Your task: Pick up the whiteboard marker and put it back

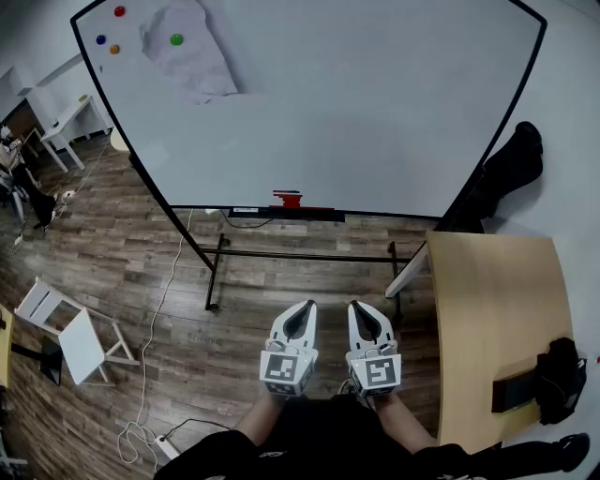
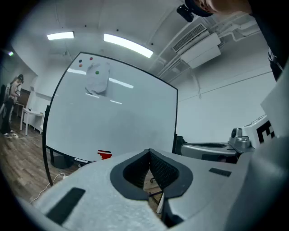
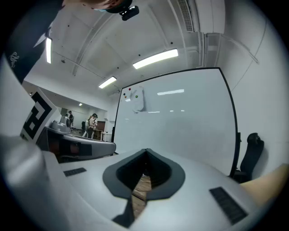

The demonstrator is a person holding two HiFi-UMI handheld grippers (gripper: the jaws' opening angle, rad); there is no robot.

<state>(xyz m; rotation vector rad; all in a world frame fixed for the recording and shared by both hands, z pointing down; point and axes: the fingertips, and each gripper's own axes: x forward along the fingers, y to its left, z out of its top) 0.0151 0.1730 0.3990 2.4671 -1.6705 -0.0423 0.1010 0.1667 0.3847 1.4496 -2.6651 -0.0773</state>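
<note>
At the lower centre of the head view the left gripper (image 1: 302, 314) and the right gripper (image 1: 360, 315) are held level and side by side. Each is a smooth white shell with a cube of square markers at its rear. In each gripper's own view the ribbed black pads (image 2: 165, 170) are seen brought together at the tips with nothing caught between them — only floor shows through the teardrop gap behind. Beneath them dark, streaked wood planking (image 1: 141, 272) is laid. A white cable (image 1: 129, 436) is looped on it at lower left, near a white folded chair (image 1: 80, 342). At the right edge a pale, smooth wooden table (image 1: 478, 309) with a rounded corner is seen; a black bag (image 1: 561, 375) and a dark flat block (image 1: 516, 394) are borne on it, just beside each other. Further up, a thin black metal stand (image 1: 300, 255) carries the large glossy whiteboard (image 1: 356, 103). Along the board's lower edge a narrow black tray (image 1: 319, 214) is fixed, and the red whiteboard marker (image 1: 286, 199) is lying on it, well apart from both grippers; its finer shape is too small to be made out. At the upper left of the board a crumpled white sheet (image 1: 192, 56) is pinned under a green magnet (image 1: 176, 39) — red (image 1: 119, 11), blue (image 1: 101, 40) and orange (image 1: 114, 49) round magnets are set beside it. A black office chair (image 1: 511, 164) is partly shown past the board's right edge.
</note>
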